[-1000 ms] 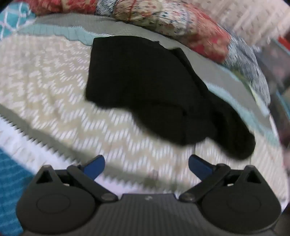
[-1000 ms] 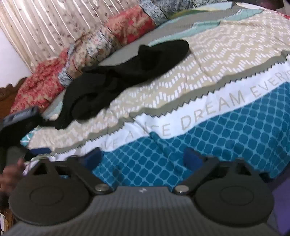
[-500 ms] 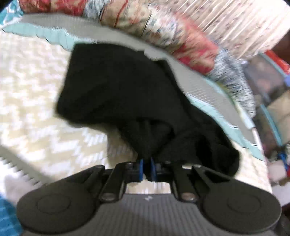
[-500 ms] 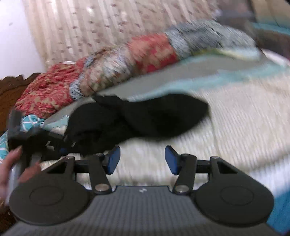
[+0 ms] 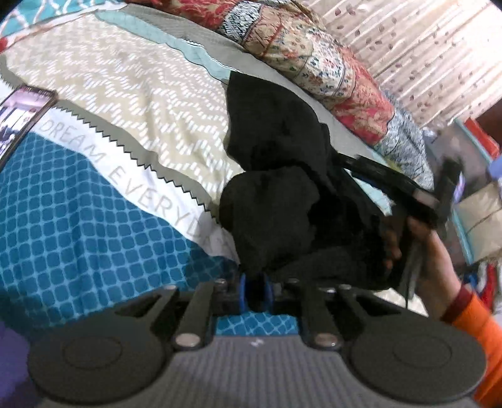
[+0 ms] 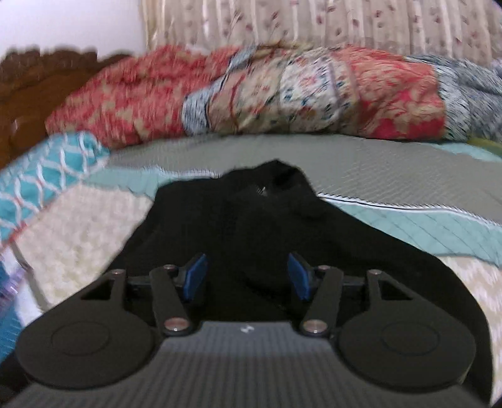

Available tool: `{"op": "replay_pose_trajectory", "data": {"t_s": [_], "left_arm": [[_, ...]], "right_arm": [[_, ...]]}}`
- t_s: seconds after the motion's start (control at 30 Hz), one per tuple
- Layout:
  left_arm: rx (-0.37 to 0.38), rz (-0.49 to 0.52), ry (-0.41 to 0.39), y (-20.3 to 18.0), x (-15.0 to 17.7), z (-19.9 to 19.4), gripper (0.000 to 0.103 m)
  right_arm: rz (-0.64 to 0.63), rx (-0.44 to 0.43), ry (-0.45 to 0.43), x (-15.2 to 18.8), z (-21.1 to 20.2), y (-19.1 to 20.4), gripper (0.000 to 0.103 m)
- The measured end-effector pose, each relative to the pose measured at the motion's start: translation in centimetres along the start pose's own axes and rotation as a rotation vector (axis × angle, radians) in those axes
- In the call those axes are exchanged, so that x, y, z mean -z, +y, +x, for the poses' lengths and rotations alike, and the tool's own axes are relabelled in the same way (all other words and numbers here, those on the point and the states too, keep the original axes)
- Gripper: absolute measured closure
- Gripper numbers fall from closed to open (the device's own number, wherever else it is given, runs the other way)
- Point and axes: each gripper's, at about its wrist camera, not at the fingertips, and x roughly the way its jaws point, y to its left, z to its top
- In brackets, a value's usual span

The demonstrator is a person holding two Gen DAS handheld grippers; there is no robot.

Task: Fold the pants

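Note:
Black pants (image 5: 282, 150) lie crumpled on the patterned bedspread (image 5: 94, 194). My left gripper (image 5: 255, 290) pinches a bunched edge of the pants over the blue checked band; its jaws are opening slightly, with fabric still pressed between the blue pads. In the right wrist view the pants (image 6: 238, 219) spread out under my right gripper (image 6: 246, 276). Its jaws stand apart and are opening, with cloth below them but nothing gripped. A person's hand (image 5: 433, 251) in an orange sleeve holds that gripper at the far side of the pile.
Patchwork pillows (image 6: 282, 91) line the back of the bed before a curtain (image 6: 313, 22). A teal pillow (image 6: 40, 175) and a wooden headboard (image 6: 28, 81) are at the left. A phone (image 5: 22, 113) lies on the bedspread at the far left. Boxes (image 5: 480, 213) stand beside the bed.
My left gripper shut on the pants' near edge and dragged it toward the blue band. My right gripper swung across the bed to hover over the pants, its jaws narrower than before.

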Motion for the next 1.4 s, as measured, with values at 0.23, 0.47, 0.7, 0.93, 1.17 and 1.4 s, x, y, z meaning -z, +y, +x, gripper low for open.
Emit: {"op": "replay_pose_trajectory", "data": {"t_s": [0.23, 0.47, 0.7, 0.93, 1.17, 1.4], "left_arm": [[-0.014, -0.005, -0.041, 0.1, -0.4, 2.3, 0.036], [0.014, 0.016, -0.019, 0.5, -0.2, 4.6, 0.090], [0.005, -0.006, -0.034, 3.6, 3.0, 2.5, 0.087], [-0.007, -0.009, 0.003, 3.3, 2.7, 2.5, 0.050], [0.009, -0.034, 0.049, 2.9, 2.1, 3.7, 0.093], [-0.032, 0.083, 0.027, 2.0, 3.0, -0.1, 0.095]], "right_arm": [[0.068, 0.131, 0.144, 0.5, 3.8, -2.9, 0.072], [0.344, 0.167, -0.033, -1.7, -2.8, -8.8, 0.095], [0.502, 0.385, -0.369, -3.6, -18.5, -18.7, 0.095], [0.651, 0.651, -0.423, 2.4, -27.8, -25.2, 0.095], [0.780, 0.742, -0.346, 9.4, -29.3, -26.5, 0.101], [0.827, 0.894, -0.346, 12.5, -31.7, -26.5, 0.096]]}}
